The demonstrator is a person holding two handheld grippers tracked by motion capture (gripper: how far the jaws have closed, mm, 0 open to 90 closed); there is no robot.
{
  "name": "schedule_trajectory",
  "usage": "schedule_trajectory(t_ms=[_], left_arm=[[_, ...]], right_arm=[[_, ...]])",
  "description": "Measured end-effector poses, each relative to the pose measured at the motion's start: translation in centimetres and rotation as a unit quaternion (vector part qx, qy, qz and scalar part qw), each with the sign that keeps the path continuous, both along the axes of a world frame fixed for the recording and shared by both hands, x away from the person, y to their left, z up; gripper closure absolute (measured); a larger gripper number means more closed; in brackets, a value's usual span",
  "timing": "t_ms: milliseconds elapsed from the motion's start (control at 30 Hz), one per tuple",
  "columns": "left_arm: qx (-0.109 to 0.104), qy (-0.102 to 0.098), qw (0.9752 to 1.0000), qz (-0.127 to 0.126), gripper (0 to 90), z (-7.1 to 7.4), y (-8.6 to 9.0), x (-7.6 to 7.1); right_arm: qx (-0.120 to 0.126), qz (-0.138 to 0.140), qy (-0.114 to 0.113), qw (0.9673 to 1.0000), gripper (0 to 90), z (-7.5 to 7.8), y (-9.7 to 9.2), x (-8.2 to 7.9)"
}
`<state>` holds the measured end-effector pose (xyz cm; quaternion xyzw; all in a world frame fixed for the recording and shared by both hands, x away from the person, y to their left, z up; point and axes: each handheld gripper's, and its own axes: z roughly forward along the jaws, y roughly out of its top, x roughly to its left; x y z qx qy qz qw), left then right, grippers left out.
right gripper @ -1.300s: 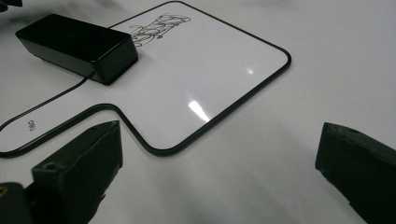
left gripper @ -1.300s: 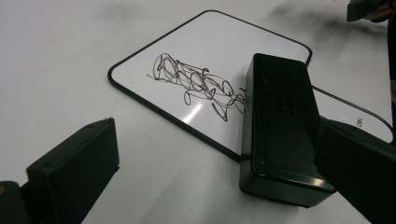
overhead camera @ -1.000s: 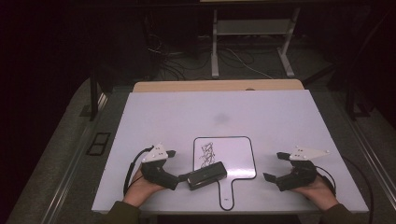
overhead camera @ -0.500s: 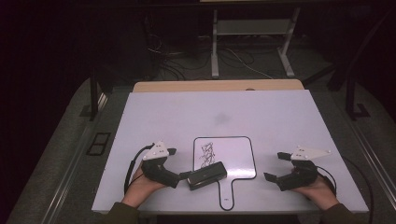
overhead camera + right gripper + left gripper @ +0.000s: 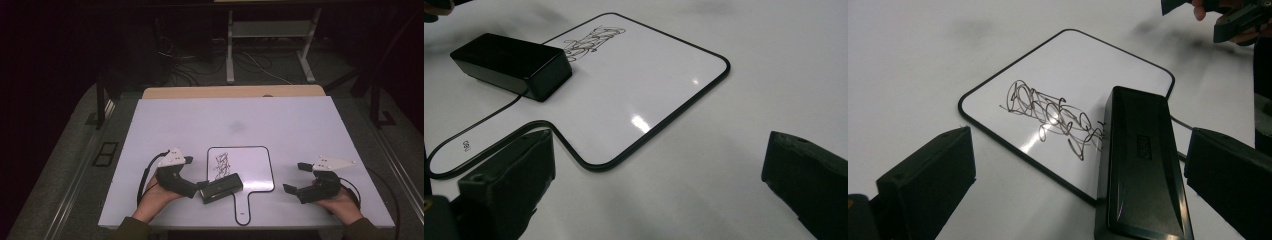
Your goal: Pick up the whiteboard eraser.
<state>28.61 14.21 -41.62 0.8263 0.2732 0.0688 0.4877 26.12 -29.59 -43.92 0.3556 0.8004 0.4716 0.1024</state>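
Dark floor and a tangle of cables lie beyond your white rectangular worktop, with a pale metal frame standing at the back.

Starting at your left: your left hand-held gripper rests on the worktop near its front edge, held in your left hand, its grey three-cornered plate on top and a black cable looping off its outer side. Its jaws stand apart, released, and grip nothing. In the left gripper view the glossy black rectangular eraser block lies between those jaws, closer to the one at the right of that view; whether it touches that jaw you cannot tell.

That eraser block lies across the near left corner of the small white paddle-shaped whiteboard with a black rim, partly on the board and partly off it. A black marker scribble sits on the board just beyond the block. The board's short handle points towards you and ends at the front edge of the worktop.

Further right, well apart from the board, your right hand-held gripper lies on the worktop in your right hand. Its jaws are spread wide and empty, pointing towards the board's right edge.
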Motion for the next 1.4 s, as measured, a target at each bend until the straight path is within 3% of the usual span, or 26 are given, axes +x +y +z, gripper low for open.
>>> schedule_trajectory(t_ms=[633, 1033, 1400], left_arm=[[0.004, -0.001, 0.9995, -0.030, 0.0, 0.7, -3.6, 1.3], [0.013, -0.008, 0.9989, -0.045, 0.0, 0.5, -5.3, 0.7], [0.042, 0.000, 0.9966, -0.072, 5.4, -0.3, -6.0, 0.4]], right_arm=[[0.006, -0.002, 0.000, 1.0000, 0.0, 0.1, -0.1, 0.0], [-0.001, 0.007, -0.002, 1.0000, 0.0, -0.1, 0.3, 0.0], [-0.001, 0.010, 0.001, 0.9999, 0.0, -0.1, 0.4, -0.1]])
